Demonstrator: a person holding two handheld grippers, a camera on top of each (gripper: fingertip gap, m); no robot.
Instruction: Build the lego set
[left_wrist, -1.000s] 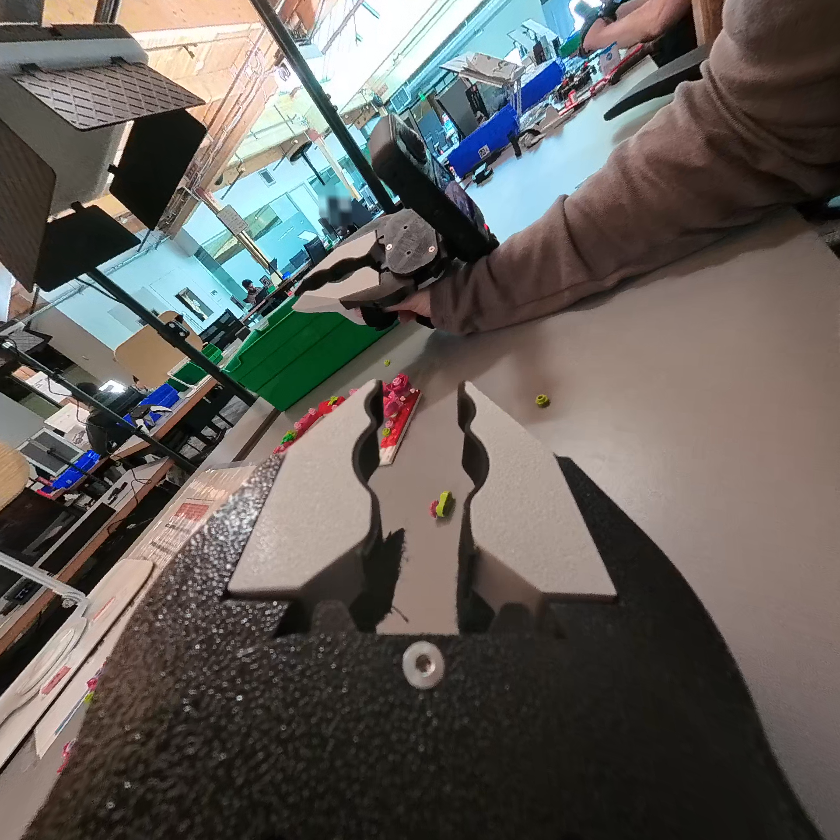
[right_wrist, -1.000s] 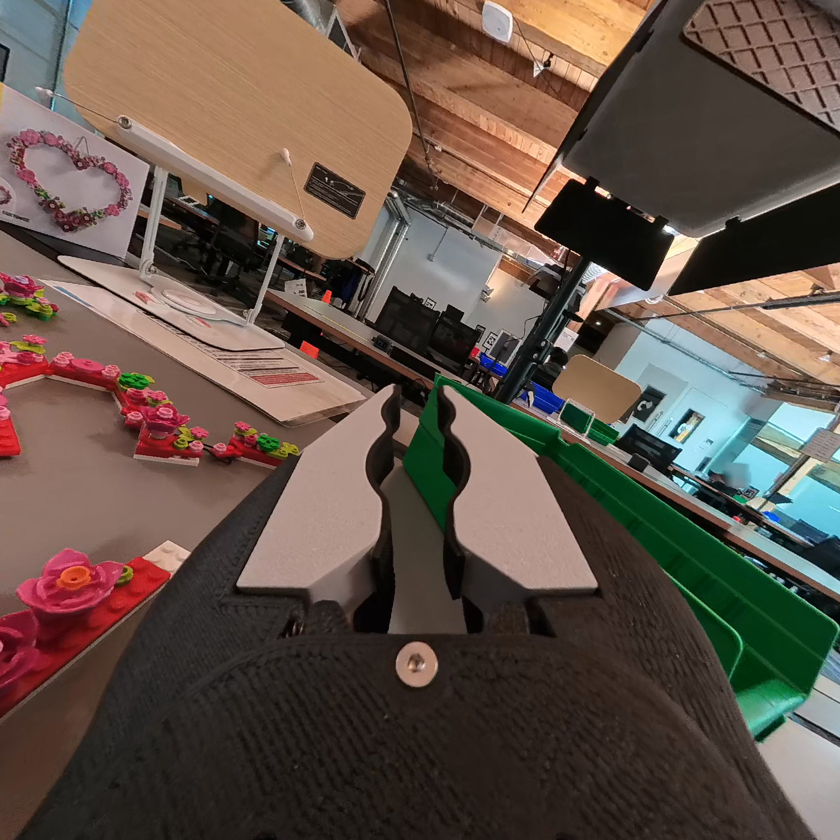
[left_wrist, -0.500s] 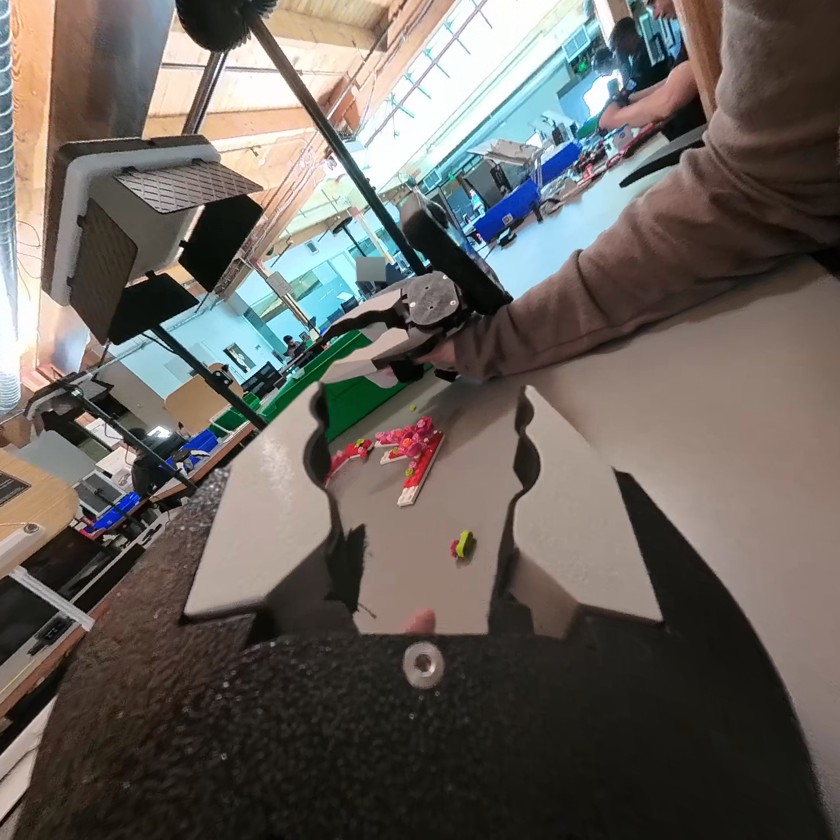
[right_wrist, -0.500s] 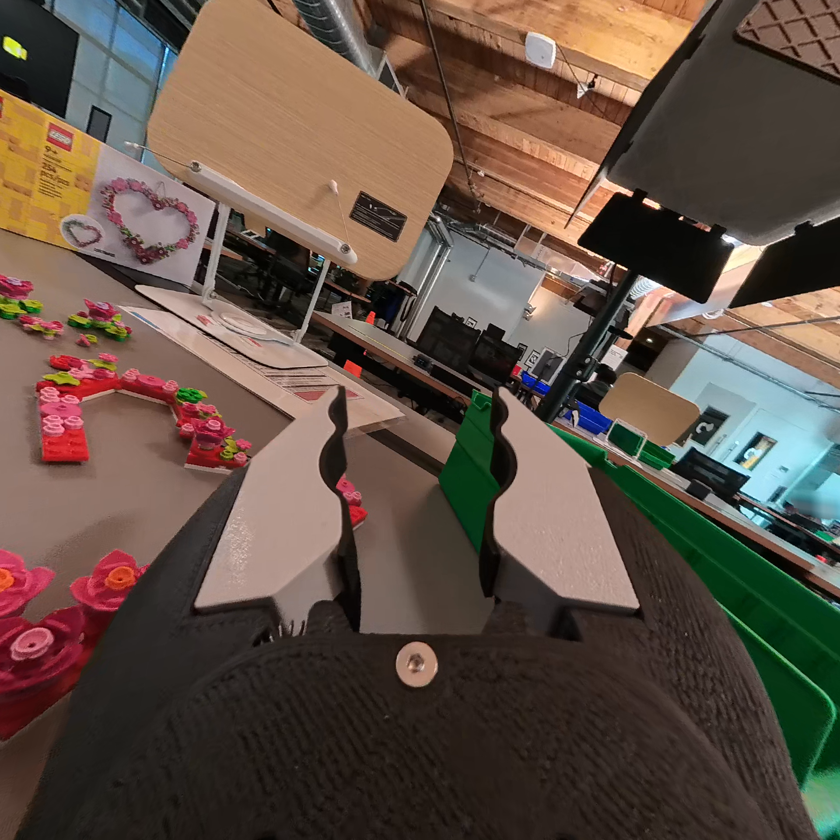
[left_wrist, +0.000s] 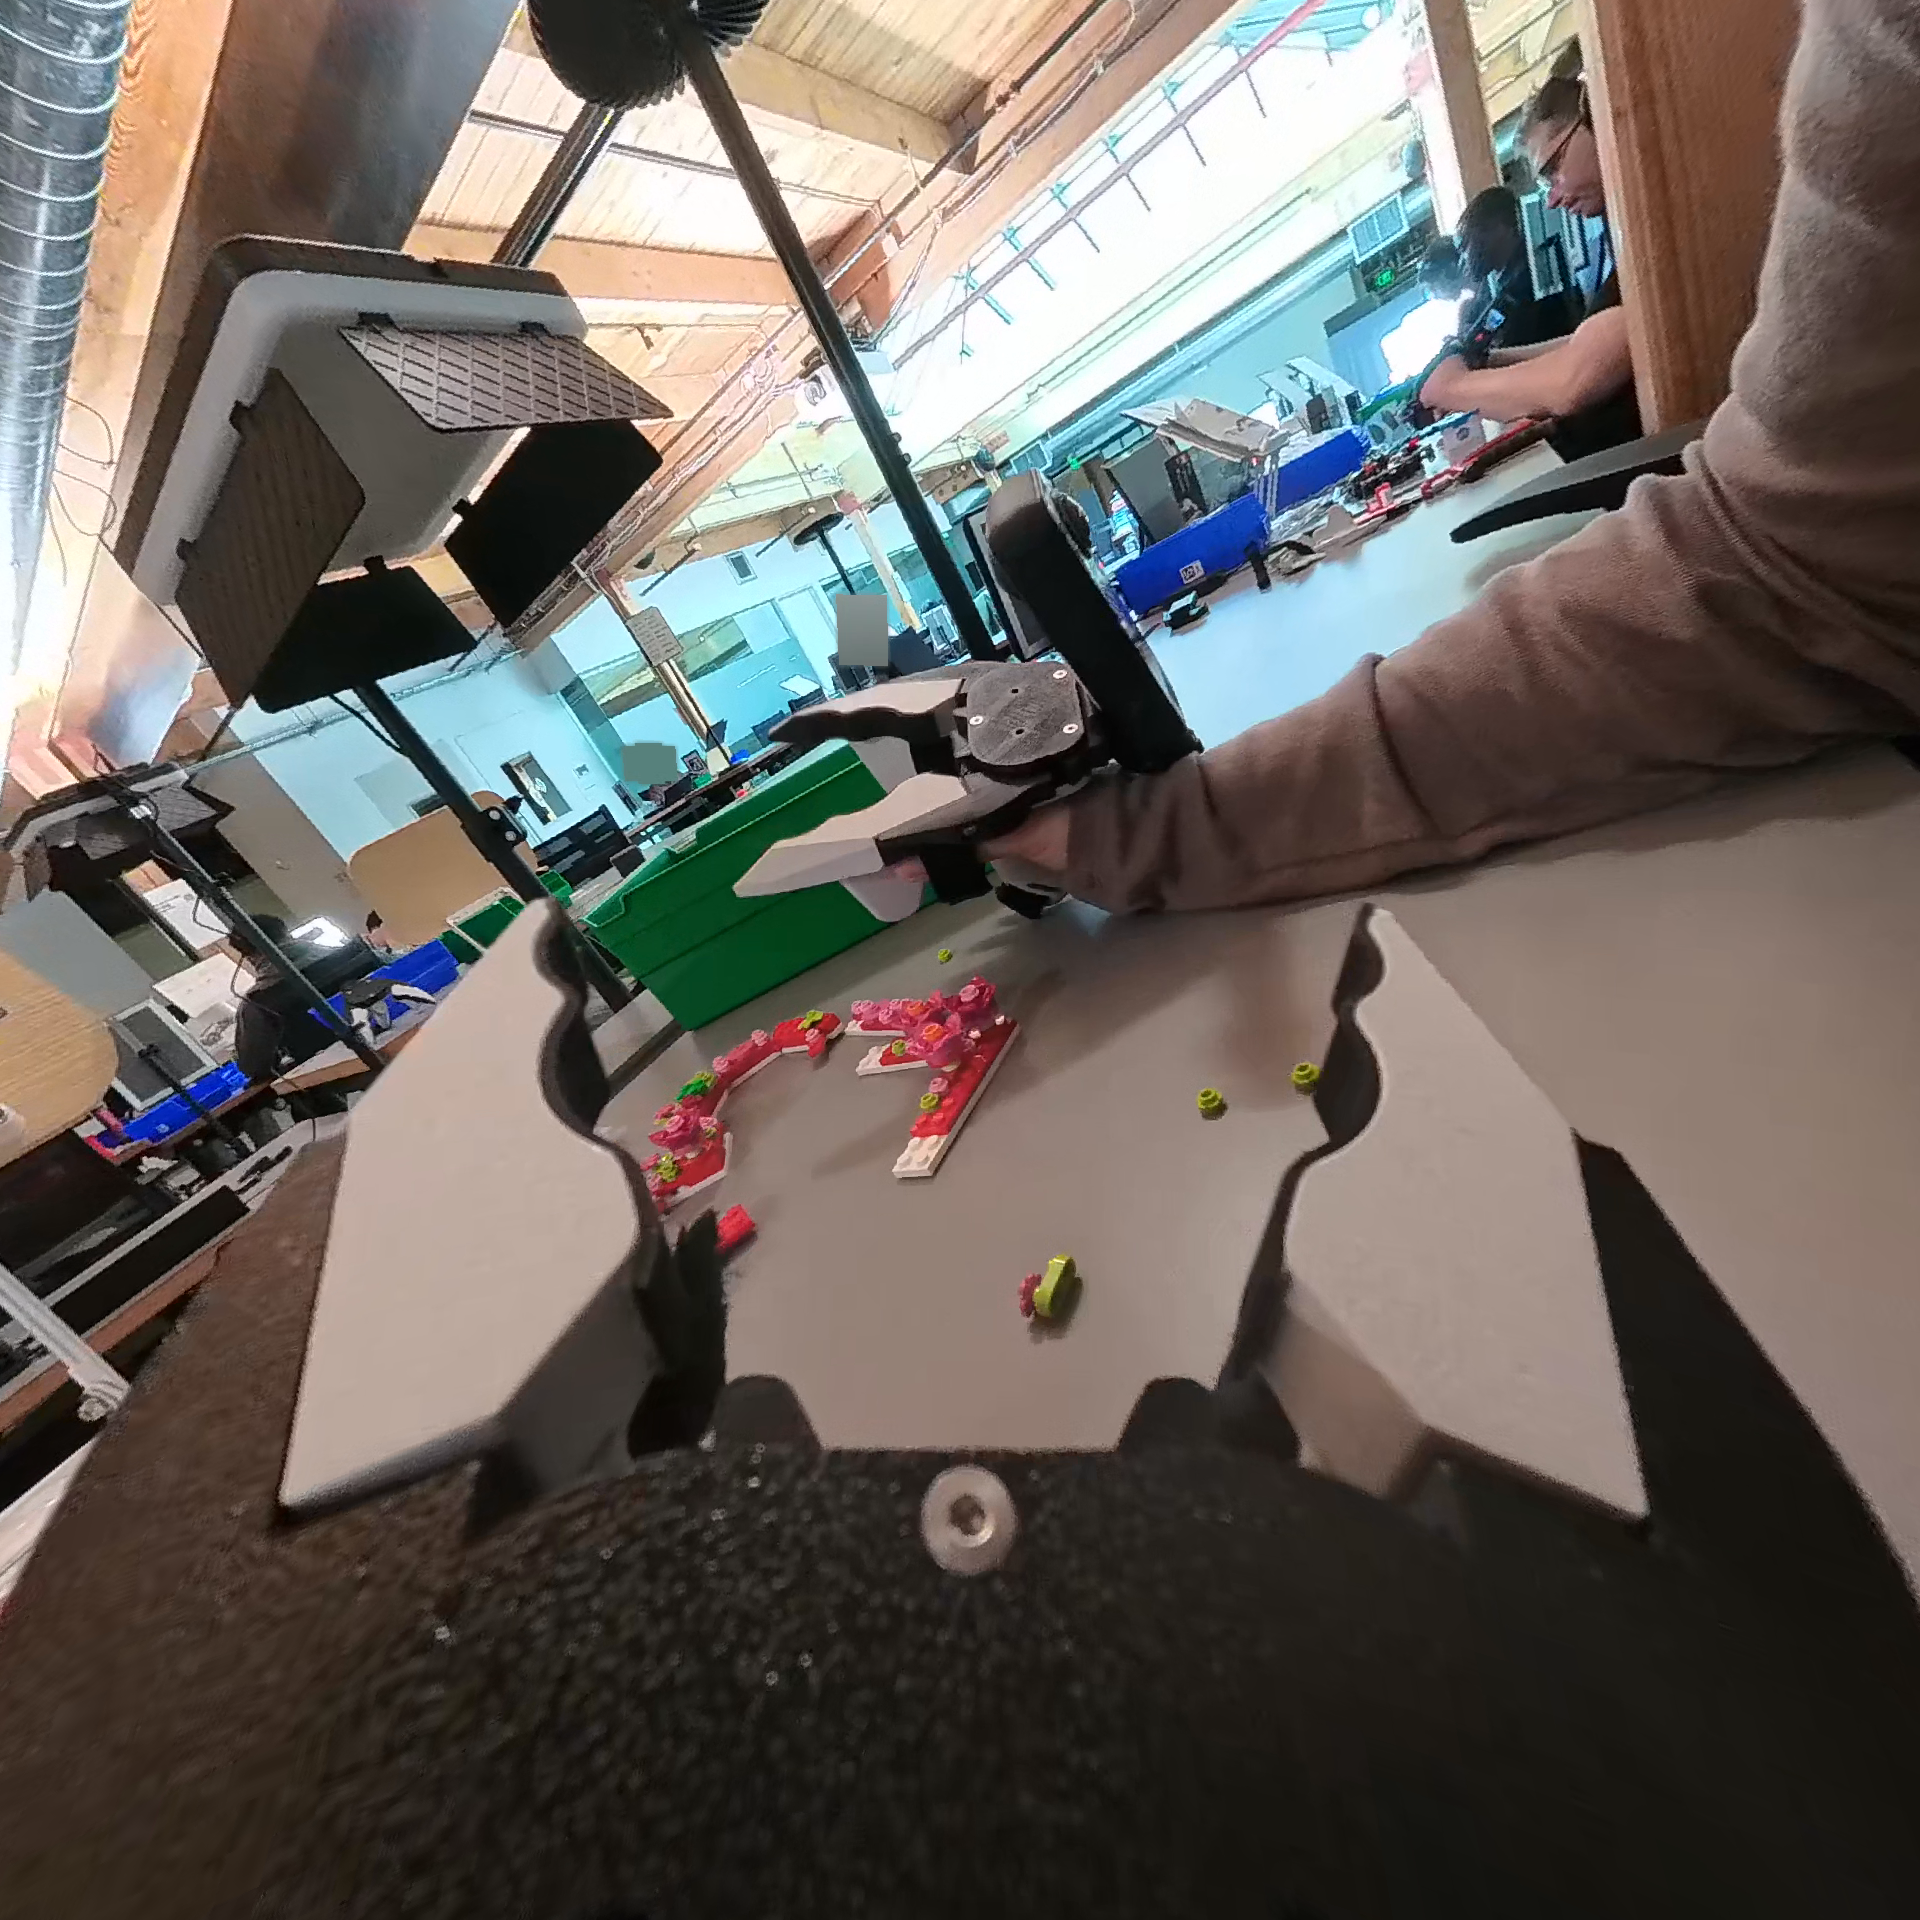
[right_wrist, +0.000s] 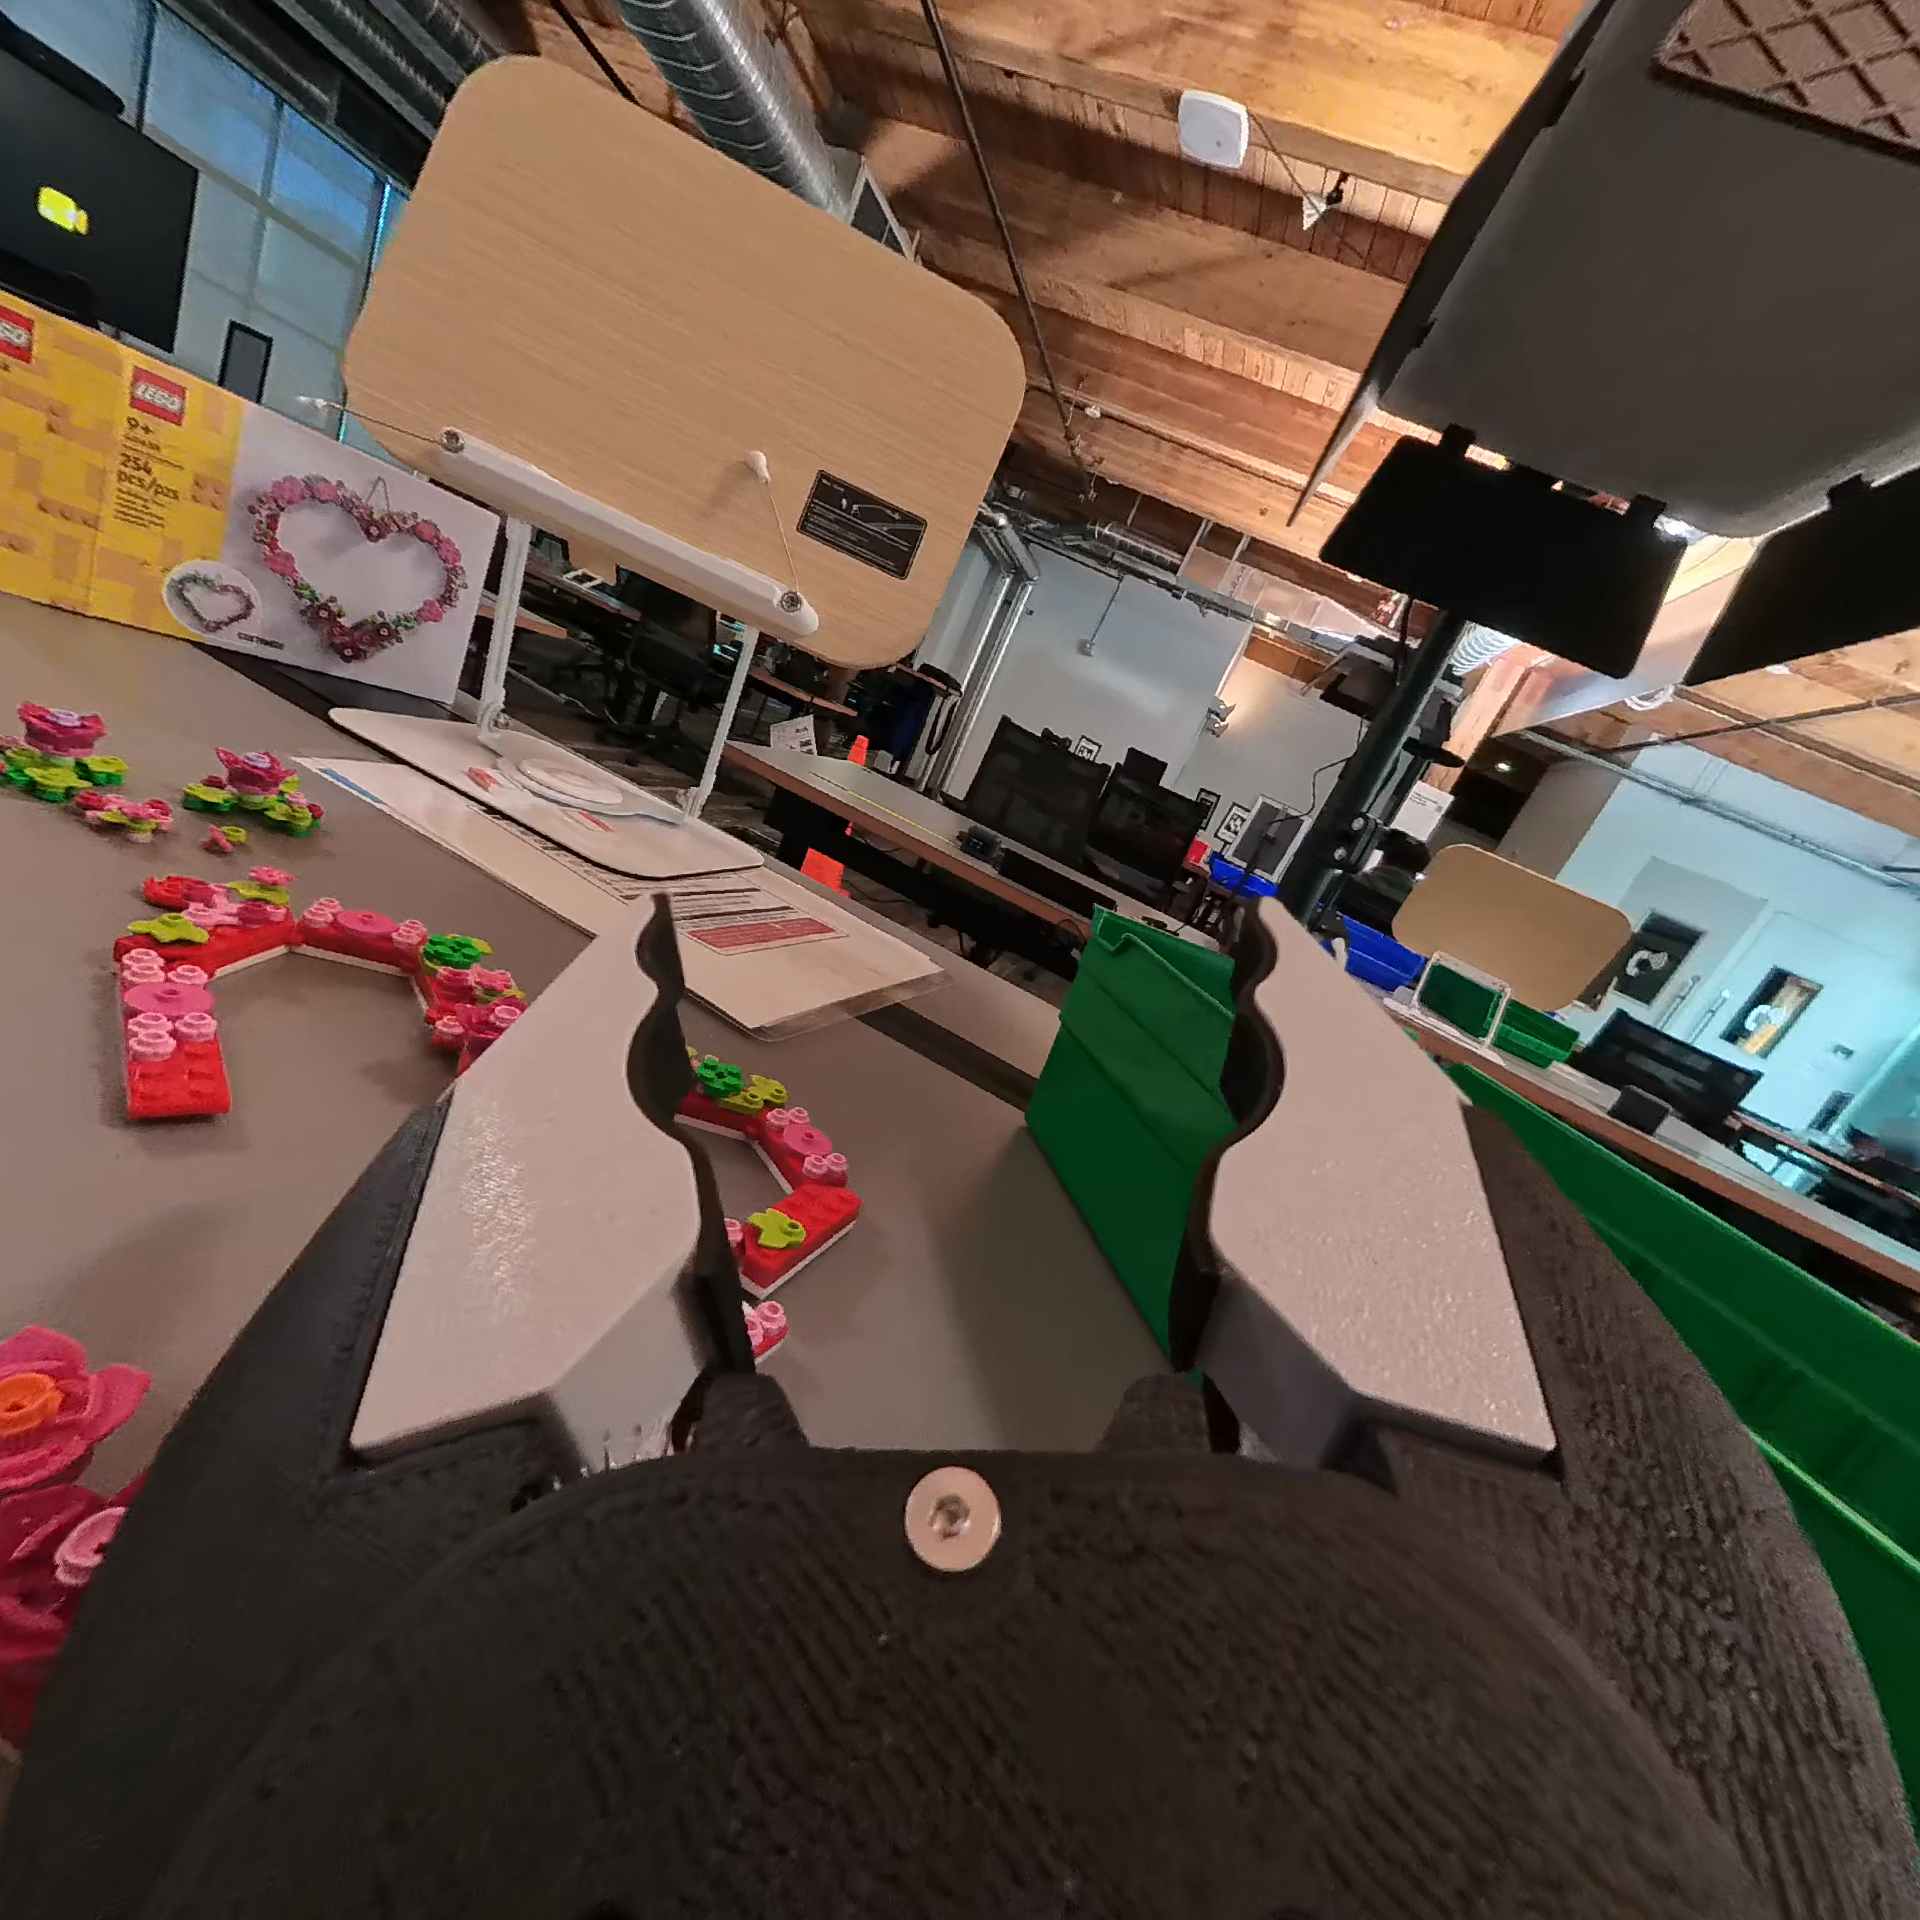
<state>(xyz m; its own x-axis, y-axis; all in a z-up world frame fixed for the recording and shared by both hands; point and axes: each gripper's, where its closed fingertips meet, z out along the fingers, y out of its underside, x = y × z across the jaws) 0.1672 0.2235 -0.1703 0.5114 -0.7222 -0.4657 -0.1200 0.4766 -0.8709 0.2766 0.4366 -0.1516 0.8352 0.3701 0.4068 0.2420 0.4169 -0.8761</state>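
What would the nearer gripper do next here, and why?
Probably ease the left gripper forward and down onto the small lime and pink piece. Its jaws are wide open and empty, and that loose piece lies on the table between them, apart from the red flower sections.

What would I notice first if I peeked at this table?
Probably the red and pink flowery lego pieces lying on the grey table in the left wrist view. Right behind them stands a bright green bin. In the right wrist view, a yellow box with a flower heart pictured on it stands at the table's far left.
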